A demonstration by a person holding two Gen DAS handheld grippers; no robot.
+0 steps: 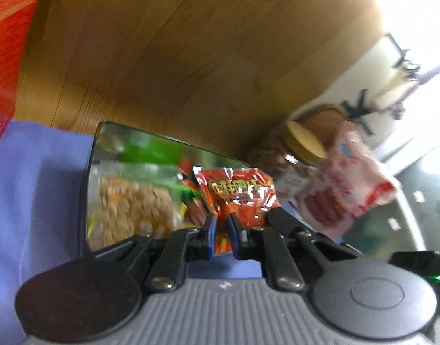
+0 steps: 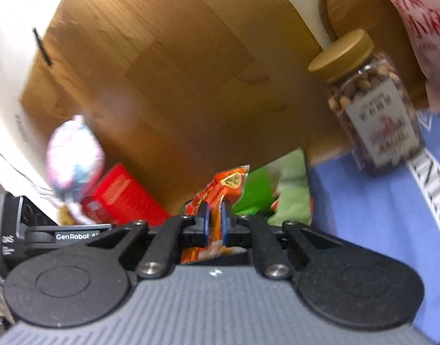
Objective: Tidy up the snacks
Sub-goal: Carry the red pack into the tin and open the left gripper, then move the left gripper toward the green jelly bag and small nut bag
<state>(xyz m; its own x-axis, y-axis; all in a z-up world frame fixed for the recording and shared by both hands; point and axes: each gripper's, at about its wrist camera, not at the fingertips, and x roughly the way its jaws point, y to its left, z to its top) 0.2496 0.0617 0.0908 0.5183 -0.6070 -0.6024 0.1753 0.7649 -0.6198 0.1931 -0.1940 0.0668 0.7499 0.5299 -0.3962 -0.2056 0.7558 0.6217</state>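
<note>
In the left wrist view my left gripper (image 1: 221, 230) is shut on the lower edge of a red snack packet (image 1: 237, 198) with gold lettering, held up in front of a clear bin (image 1: 90, 155). The bin holds a bag of pale peanuts (image 1: 130, 210) and a green bag (image 1: 150, 146). My right gripper (image 2: 213, 224) is shut on a red-orange snack packet (image 2: 220, 189) that stands up between its blue pads. Both views are blurred by motion. I cannot tell whether the two grippers hold one packet or separate ones.
A nut jar (image 2: 372, 109) with a gold lid stands on a blue cloth (image 2: 363, 215), with a pink-and-white snack bag (image 1: 343, 192) beside it. A red box (image 2: 119, 195), a green bag (image 2: 266, 189) and a pale round packet (image 2: 74, 164) lie before a wooden panel (image 2: 176, 72).
</note>
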